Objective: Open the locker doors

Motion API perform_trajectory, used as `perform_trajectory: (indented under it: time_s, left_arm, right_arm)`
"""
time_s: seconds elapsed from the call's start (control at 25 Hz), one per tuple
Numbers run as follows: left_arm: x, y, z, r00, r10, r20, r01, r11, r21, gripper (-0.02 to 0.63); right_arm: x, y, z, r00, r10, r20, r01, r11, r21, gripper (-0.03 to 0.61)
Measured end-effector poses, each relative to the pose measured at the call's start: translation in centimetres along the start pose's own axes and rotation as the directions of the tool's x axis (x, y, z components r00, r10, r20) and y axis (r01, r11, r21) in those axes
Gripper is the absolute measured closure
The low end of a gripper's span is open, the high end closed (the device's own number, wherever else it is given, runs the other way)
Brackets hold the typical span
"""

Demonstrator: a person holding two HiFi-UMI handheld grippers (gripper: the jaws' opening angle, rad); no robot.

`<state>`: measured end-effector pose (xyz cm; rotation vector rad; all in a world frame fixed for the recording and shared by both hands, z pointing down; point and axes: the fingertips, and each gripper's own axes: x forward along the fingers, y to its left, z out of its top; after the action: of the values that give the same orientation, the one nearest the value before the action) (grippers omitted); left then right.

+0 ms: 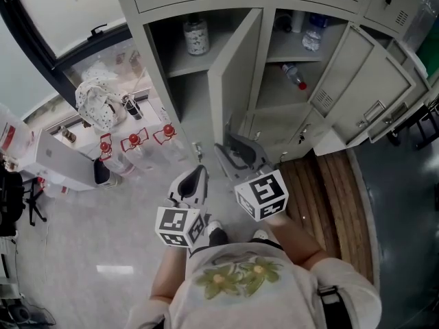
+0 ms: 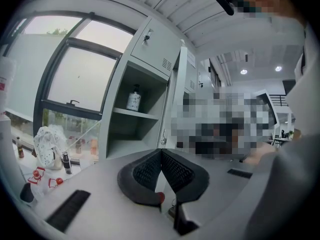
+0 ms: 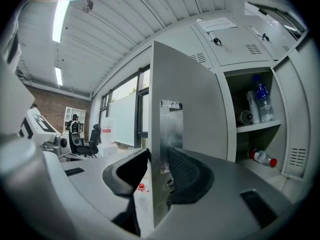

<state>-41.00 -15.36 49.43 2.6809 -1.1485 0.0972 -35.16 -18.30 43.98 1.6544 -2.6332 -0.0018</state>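
At locker door (image 3: 186,79) edge: right hand-held gripper (image 3: 158,154), jaws apart, astride it.

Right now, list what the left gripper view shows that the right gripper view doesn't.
Only the left gripper view: the dotted bag, the small dark bottle beside it, and the white bottle on the left compartment's shelf. Only the right gripper view: the metal handle plate on the open door, the blue-labelled water bottle, and the red-capped bottle lying below it. Both: the grey lockers.
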Motion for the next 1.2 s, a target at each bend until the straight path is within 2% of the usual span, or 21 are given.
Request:
perform_trajectory:
  time_s: [0.84, 1.2]
  left_arm:
    - [1.9, -4.1, -0.1, 0.999, -0.033, -0.002, 0.033, 0.999, 0.017, 0.584]
    - [2.6, -6.4, -0.3, 0.999, -0.045, -0.001, 0.045, 0.999, 0.017, 0.584]
  right_arm:
    - [-3.6, -2.1, -0.2, 0.999, 0.033, 0.015, -0.033, 0.999, -0.010, 0.430]
    - [-5.8, -3.7, -0.3, 1.000, 0.015, 0.018, -0.015, 1.000, -0.006, 0.425]
